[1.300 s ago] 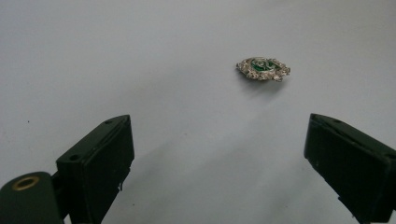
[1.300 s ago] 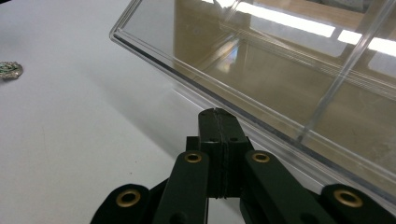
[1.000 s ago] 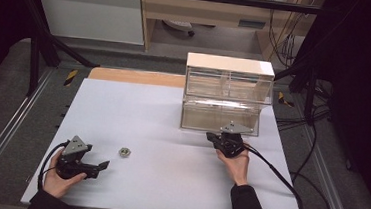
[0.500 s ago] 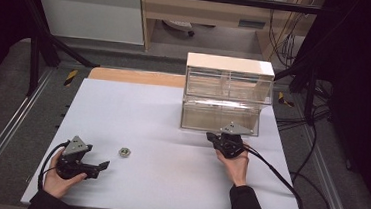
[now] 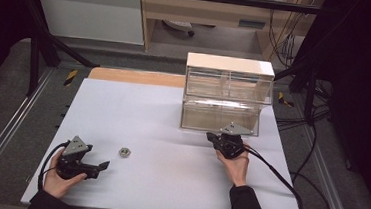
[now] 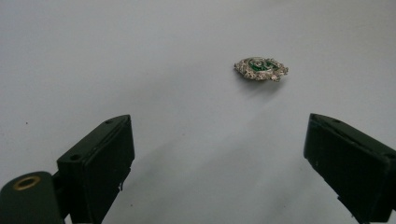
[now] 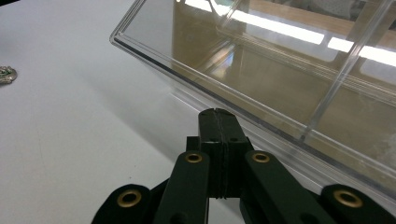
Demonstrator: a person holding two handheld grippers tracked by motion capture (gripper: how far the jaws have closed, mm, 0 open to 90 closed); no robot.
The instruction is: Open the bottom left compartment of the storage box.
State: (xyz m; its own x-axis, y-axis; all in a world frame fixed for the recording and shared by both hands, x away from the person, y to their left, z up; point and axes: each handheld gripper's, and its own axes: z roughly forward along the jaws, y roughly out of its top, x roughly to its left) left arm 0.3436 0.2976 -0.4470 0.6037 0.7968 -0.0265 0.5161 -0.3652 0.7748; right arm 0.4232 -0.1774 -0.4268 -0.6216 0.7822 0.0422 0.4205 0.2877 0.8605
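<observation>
A small silvery ornament (image 5: 124, 152) with a green centre lies on the white table (image 5: 138, 111). In the left gripper view the ornament (image 6: 261, 69) sits ahead of the jaws, slightly right, untouched. My left gripper (image 5: 99, 169) rests near the table's front left and is open wide (image 6: 217, 126), with nothing between its fingers. My right gripper (image 5: 210, 135) is shut (image 7: 218, 114) with nothing visible between the jaws. Its tip sits close to the lower front edge of a clear drawer (image 7: 280, 93). The ornament (image 7: 5, 74) shows far to the left in the right gripper view.
A clear plastic drawer cabinet (image 5: 227, 90) with a white top stands at the back right of the table. A wooden strip (image 5: 135, 76) runs along the far edge. The right gripper's cable (image 5: 278, 174) trails off the right side.
</observation>
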